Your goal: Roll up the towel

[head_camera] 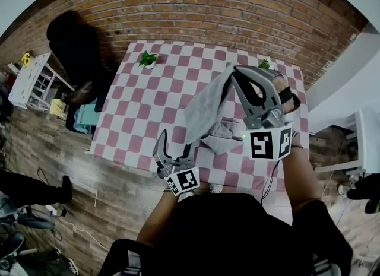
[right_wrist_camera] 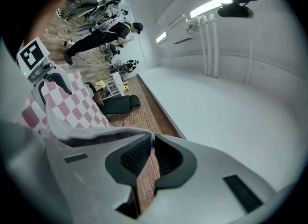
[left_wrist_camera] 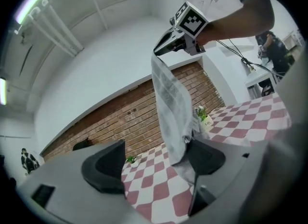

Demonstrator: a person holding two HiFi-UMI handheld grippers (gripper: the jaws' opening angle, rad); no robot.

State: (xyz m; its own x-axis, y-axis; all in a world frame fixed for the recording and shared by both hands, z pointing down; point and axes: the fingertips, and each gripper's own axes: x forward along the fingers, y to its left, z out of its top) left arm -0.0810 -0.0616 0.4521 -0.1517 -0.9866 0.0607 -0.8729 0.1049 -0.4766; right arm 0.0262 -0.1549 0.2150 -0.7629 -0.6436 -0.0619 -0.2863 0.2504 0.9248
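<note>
Grey towel (head_camera: pixel 205 111), red-white checked tablecloth (head_camera: pixel 148 102)

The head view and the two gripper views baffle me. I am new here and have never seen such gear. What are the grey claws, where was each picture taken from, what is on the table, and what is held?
There is no robot here. A person holds a hand-operated two-jaw gripper in each hand. The head view looks down from a camera on the person's head. Each gripper view comes from a camera riding on that gripper, looking along its jaws. Below is a table with a red-and-white checked cloth and two small potted plants. The right gripper is shut on one end of a grey towel and holds it up so that it hangs down. Its lower end seems to reach the table. The left gripper is open, with the towel's lower part beside one jaw.
</note>
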